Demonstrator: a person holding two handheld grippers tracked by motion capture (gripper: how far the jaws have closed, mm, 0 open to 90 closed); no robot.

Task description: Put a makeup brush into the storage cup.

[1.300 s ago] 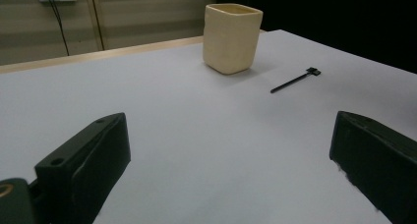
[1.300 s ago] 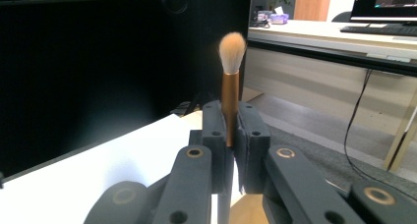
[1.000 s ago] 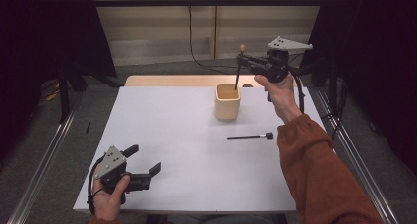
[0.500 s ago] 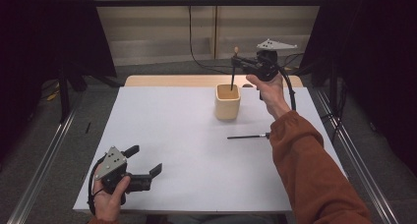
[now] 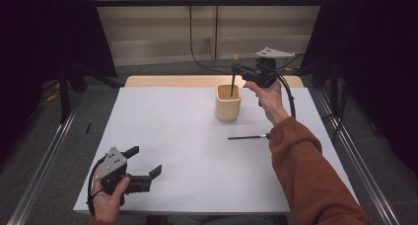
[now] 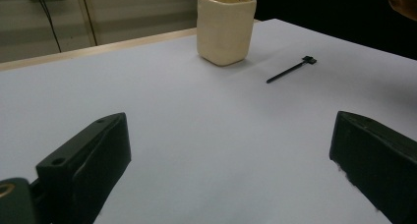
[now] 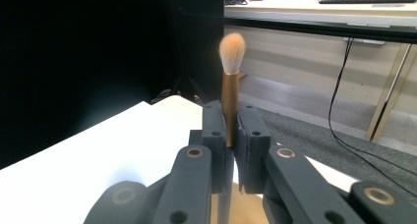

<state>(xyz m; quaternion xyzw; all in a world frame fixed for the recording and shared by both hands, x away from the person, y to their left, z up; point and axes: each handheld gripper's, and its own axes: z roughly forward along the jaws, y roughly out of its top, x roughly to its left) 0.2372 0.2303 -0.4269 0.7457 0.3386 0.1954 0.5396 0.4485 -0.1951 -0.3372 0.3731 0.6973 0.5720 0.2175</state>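
- Over the far side of the white table point(image 5: 187, 151), my right gripper point(image 5: 245, 75) is clamped on a makeup brush point(image 7: 230, 86), jaws pressed tight against its copper ferrule.
- I hold the brush upright, pale bristles on top; its dark handle reaches down into the cream cup point(image 5: 228, 102), though whether the tip touches the bottom I can't tell from the high view.
- The cup stands near the table's far edge, just beside my right hand.
- A second, thin black brush point(image 5: 249, 136) lies flat on the table, nearer me than the cup and apart from it.
- My left gripper point(image 5: 148, 171) rests at the near left corner, jaws wide apart with nothing between them, well away from cup and brushes.
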